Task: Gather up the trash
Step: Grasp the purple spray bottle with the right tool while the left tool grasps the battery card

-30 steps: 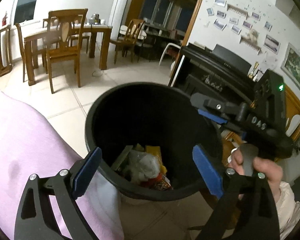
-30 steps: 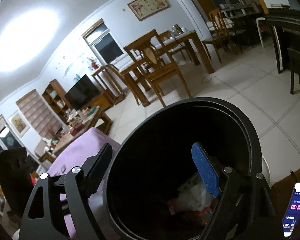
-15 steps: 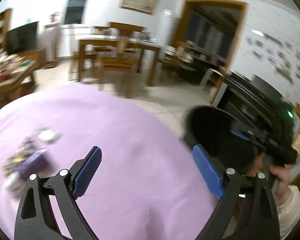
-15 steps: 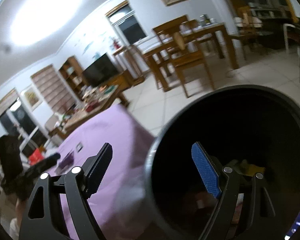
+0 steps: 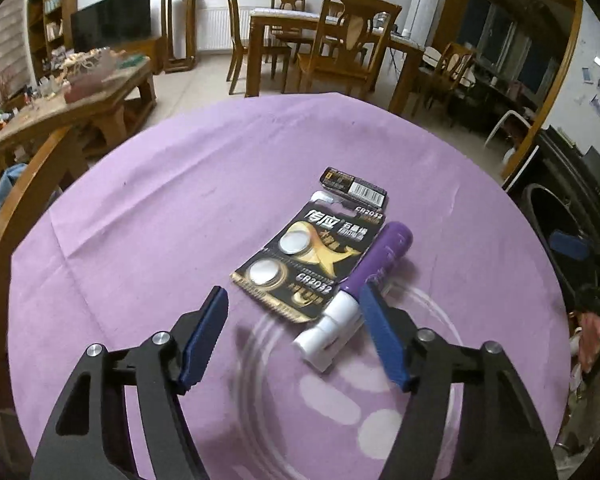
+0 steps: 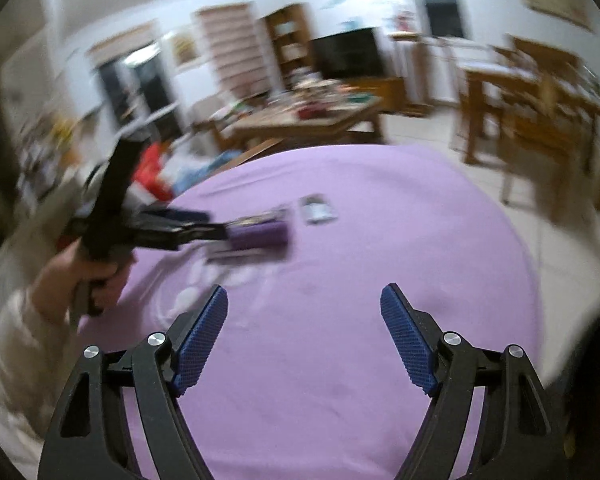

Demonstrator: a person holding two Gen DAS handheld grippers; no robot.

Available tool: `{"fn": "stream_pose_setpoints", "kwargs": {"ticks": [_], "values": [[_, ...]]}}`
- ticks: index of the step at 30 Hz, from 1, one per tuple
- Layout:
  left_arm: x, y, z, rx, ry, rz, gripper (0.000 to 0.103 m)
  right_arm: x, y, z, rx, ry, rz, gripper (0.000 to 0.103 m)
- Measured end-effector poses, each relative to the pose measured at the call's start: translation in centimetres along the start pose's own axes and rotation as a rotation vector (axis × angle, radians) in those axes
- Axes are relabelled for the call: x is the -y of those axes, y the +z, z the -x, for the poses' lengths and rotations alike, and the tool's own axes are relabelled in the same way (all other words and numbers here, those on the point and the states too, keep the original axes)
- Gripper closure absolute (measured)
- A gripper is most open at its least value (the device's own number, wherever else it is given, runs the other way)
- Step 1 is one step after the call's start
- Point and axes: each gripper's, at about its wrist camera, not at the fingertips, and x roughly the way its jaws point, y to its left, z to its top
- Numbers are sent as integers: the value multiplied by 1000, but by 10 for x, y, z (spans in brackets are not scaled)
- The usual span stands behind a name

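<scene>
Left gripper [image 5: 294,334]: jaws spread wide, nothing between the blue pads [image 5: 204,338]. It hangs low over the purple tablecloth [image 5: 148,208], pointing at a small group of litter near the middle of the table.

Items in that group, left wrist view:
- A black and gold coin-cell battery card [image 5: 312,264] marked CR2032, lying flat with two silver cells showing in its blisters.
- A purple tube with a white cap [image 5: 358,286] lying along the card's right edge, touching or overlapping it, cap end toward the gripper. The gripper's right pad sits just beside the cap; contact cannot be confirmed.
- A small black wrapper with a barcode [image 5: 354,186] flat on the cloth at the card's far end.

A faint pale circular print [image 5: 340,392] shows on the cloth under the gripper.

Black trash bin [image 5: 556,224]: off the table's right edge, partly cut by the frame; contents not visible.

Right gripper [image 6: 304,334]: jaws wide apart, empty, above bare cloth. Its view is motion-blurred. It shows the left gripper [image 6: 216,232] reaching in from the left, close to the tube [image 6: 260,236], with the wrapper [image 6: 318,209] just beyond.

Background: wooden dining table and chairs [image 5: 340,44], cluttered coffee table [image 5: 80,84], television [image 5: 112,20].
</scene>
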Motion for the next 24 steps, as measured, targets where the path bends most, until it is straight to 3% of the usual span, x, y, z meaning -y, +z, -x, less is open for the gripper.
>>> {"fn": "stream_pose_setpoints", "kwargs": {"ticks": [5,8,14,16,21,24], "values": [[-5,-2,-3,-6,-4,-22,35,-44,41,-74,-107,43,269,25],[-9,-1,-4,-11,-1,-28,35,-50,45,-105,-149,45,375,25],[-23,-4,-2,-1,-26,-2,36,-54,63,-162,-262,115,420,25],[-29,-6,1,9,-27,7,36,-58,56,-171,-319,129,423,38],[-35,-4,6,35,-43,19,34,-76,53,-163,-316,116,381,75],[-31,-4,9,52,-47,-7,34,-75,47,-150,-314,107,312,78]]}}
